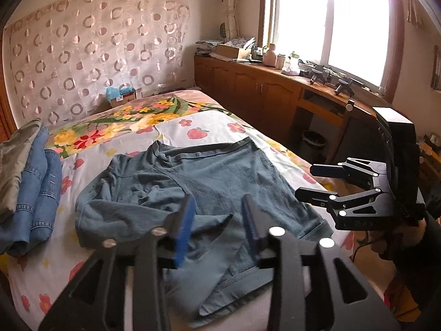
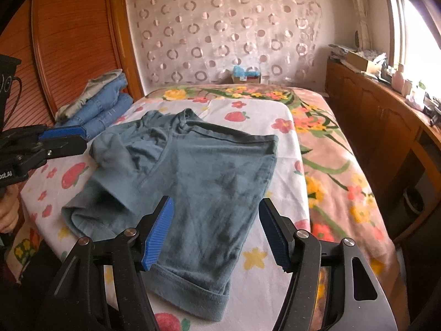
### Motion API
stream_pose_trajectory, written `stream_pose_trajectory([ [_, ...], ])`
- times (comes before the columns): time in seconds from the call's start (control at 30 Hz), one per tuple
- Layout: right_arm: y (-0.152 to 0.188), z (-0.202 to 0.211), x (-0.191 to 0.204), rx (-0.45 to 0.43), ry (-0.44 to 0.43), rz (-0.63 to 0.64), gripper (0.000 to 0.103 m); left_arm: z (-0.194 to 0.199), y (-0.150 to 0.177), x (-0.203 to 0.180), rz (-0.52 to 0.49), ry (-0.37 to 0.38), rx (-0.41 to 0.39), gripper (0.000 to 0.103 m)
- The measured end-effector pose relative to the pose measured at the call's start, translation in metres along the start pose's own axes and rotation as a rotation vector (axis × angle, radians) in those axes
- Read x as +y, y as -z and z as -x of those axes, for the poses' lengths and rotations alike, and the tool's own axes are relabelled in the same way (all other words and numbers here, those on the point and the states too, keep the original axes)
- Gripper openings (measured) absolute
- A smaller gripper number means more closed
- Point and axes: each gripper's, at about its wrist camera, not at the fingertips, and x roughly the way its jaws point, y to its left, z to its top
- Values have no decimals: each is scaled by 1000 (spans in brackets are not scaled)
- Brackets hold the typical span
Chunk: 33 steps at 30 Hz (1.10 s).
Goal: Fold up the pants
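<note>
Right wrist view: teal pants [image 2: 193, 182] lie folded mid-bed [image 2: 344, 171], hems at 6 o'clock for reach; right claw [image 2: 217, 234] and left claw [image 1: 217, 226] both released, hovering empty.

Daylight is pouring through a wide window [image 1: 330, 19] above a long wooden cabinet [image 1: 264, 93] cluttered with boxes and bottles — a circle-patterned curtain [image 1: 91, 52] is hanging behind the flowered bed [image 2: 330, 149], wooden slatted panelling [image 2: 71, 35] standing alongside.
</note>
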Motion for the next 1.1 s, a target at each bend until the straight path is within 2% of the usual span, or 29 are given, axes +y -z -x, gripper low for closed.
stream_pose_trajectory([
  [0.37,-2,-18,23,23,-37,17,66,13,29,31,55,-18,-9,56],
  [0.8,-9,-54,65,67,-96,54,65,32,62,59,104,-49,-11,60],
  [0.87,-9,-60,68,81,-102,56,62,34,67,63,111,-53,-14,60],
  [1.1,-6,-74,76,129,-121,68,42,34,79,70,131,-54,2,60],
])
